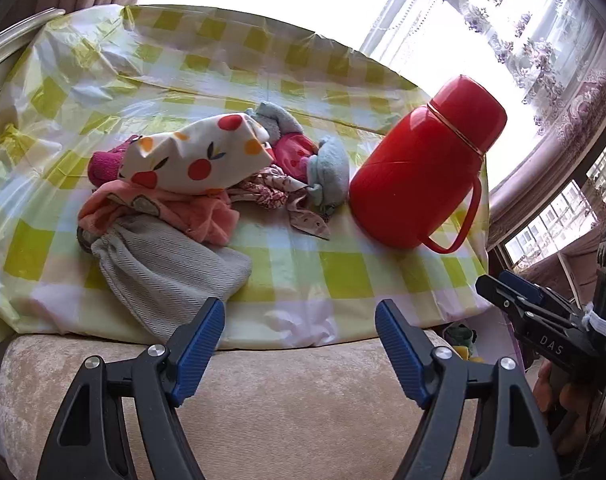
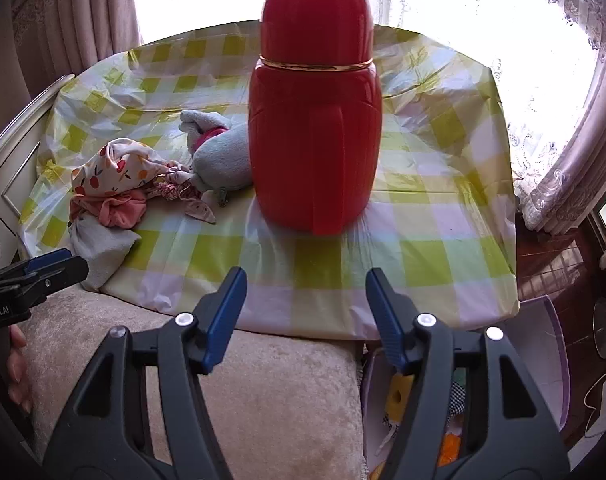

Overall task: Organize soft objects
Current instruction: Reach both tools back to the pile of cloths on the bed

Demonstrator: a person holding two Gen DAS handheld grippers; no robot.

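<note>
soft cloths lie heaped beside the red flask; they look light and floppy. pinch the grey bag mid-fold; your left gripper and right gripper both gape empty.

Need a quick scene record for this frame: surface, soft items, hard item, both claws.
surface: yellow-green checked cloth over a beige cushion
soft pile: fruit-print cloth on top, pink cloth, grey striped pouch, grey plush toy
hard item: red thermos, upright, right of the pile
left claw: open, empty, short of the pouch
right claw: open, empty, facing the thermos
</note>
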